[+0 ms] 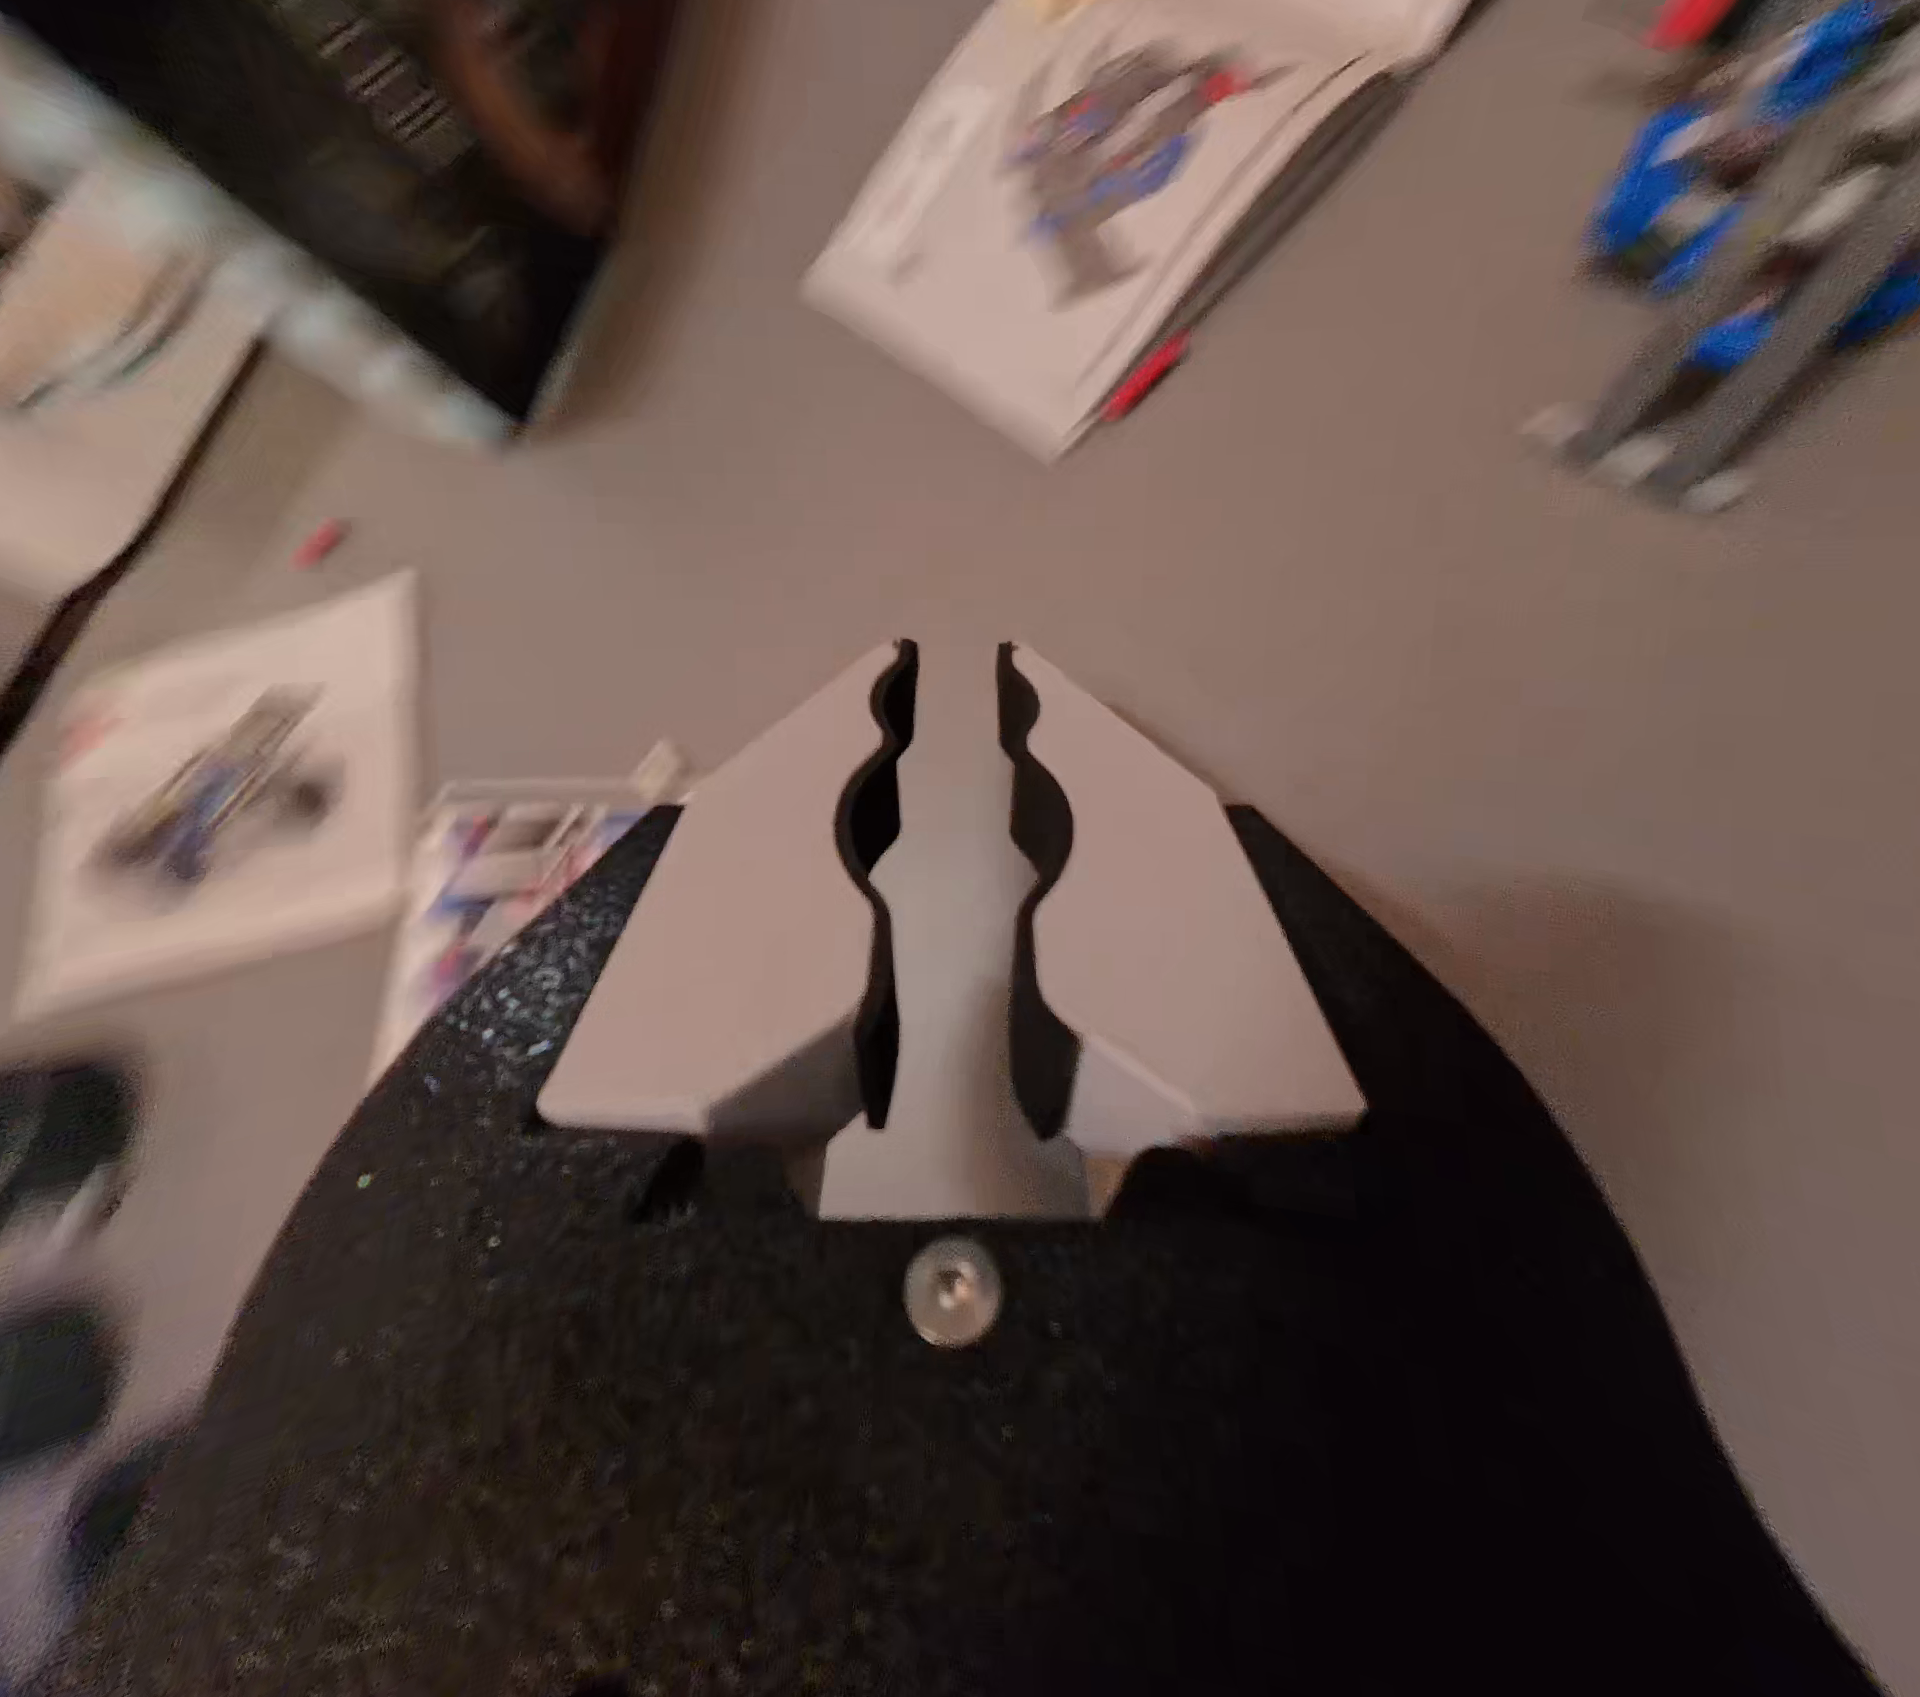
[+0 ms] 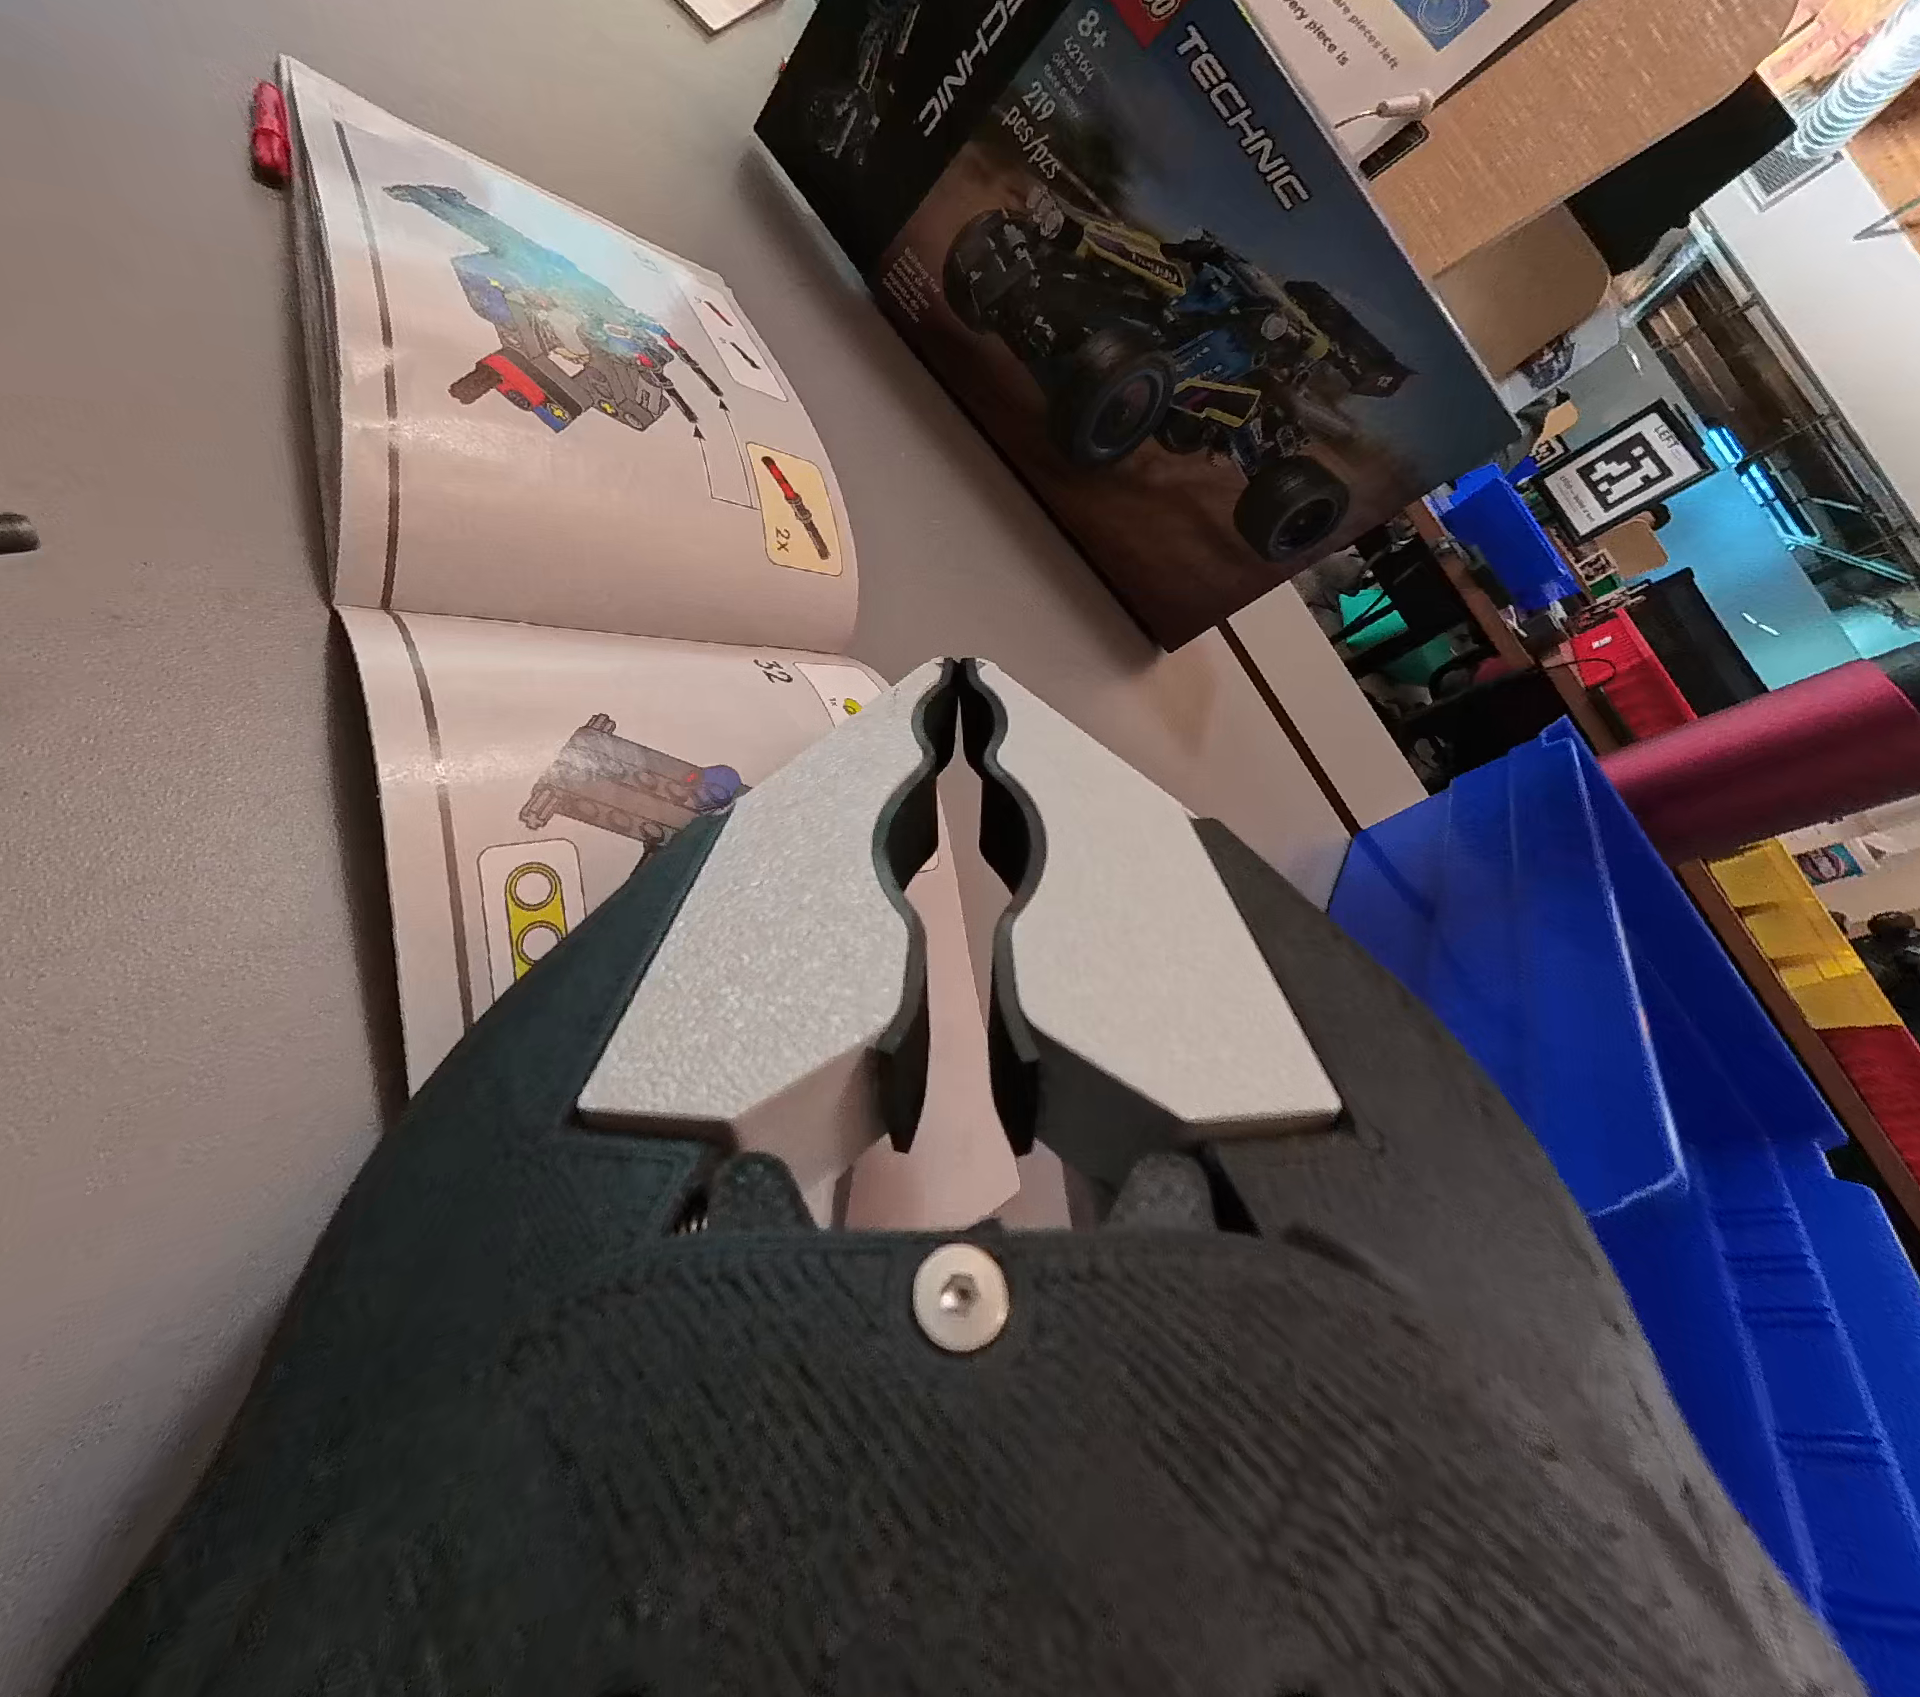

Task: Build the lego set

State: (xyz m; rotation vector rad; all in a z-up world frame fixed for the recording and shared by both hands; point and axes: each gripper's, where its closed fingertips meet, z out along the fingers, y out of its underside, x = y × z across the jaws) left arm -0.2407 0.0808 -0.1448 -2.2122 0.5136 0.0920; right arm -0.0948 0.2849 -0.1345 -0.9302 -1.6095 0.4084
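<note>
1. Both sets of jaws were empty: left gripper (image 1: 957, 645) had its tips slightly apart over bare grey table (image 1: 1351, 712), while right gripper (image 2: 958, 662) was pinched shut on nothing.
2. Right one hovered over the open instruction booklet (image 2: 561, 442), probably laid flat so its build steps stayed readable.
3. Toy-car set box (image 2: 1132, 276) stood behind it, with printed branding.
4. Half-built blue-and-grey model (image 1: 1756, 213) sat well right of the left gripper, blurry.
5. Blue bin (image 2: 1621, 1024) was by the right gripper.

Motion blur smears the brick model (image 1: 1756, 193) and box (image 1: 343, 37).
</note>
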